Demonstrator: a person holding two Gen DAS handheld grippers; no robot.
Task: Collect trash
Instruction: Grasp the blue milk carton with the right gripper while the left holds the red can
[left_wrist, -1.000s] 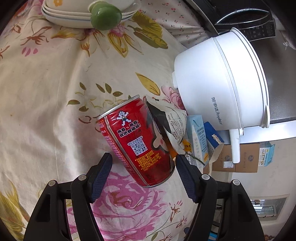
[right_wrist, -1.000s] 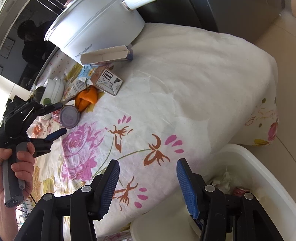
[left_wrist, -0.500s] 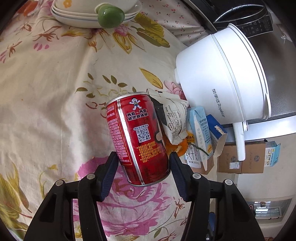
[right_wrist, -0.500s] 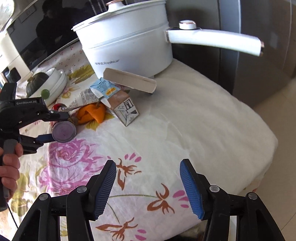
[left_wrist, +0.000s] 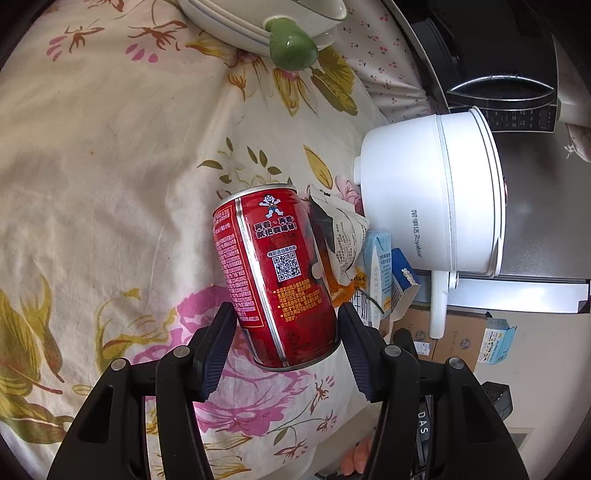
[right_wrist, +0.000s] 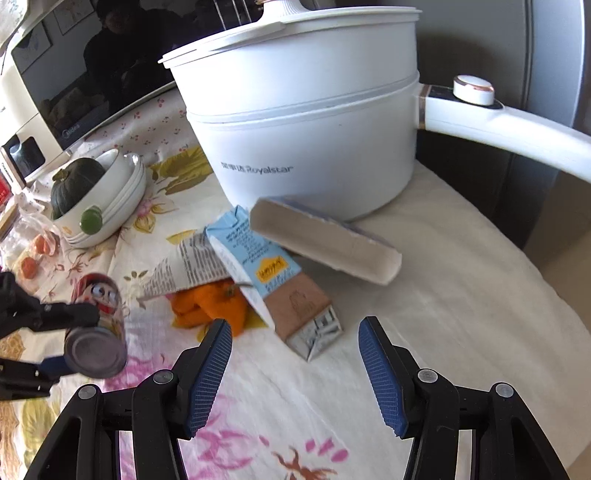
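My left gripper (left_wrist: 286, 332) is shut on a red drink can (left_wrist: 273, 273) and holds it above the flowered cloth; the can also shows at the left of the right wrist view (right_wrist: 96, 328). My right gripper (right_wrist: 295, 350) is open and empty, just in front of a blue and brown milk carton (right_wrist: 273, 280) lying on its side. Orange peel (right_wrist: 210, 306), a crumpled printed wrapper (right_wrist: 188, 269) and an open flat cardboard box (right_wrist: 325, 243) lie with the carton. The same pile shows behind the can in the left wrist view (left_wrist: 376, 266).
A white Royalstar electric pot (right_wrist: 306, 122) with a long handle (right_wrist: 517, 129) stands right behind the trash pile. Stacked white bowls (right_wrist: 122, 195) with a dark squash and a green fruit sit at the back left. A microwave (right_wrist: 74, 85) stands behind. The table edge drops off at the right.
My left gripper closed on the red can and lifted it off the cloth. My right gripper swung from the bin by the table edge toward the milk carton.
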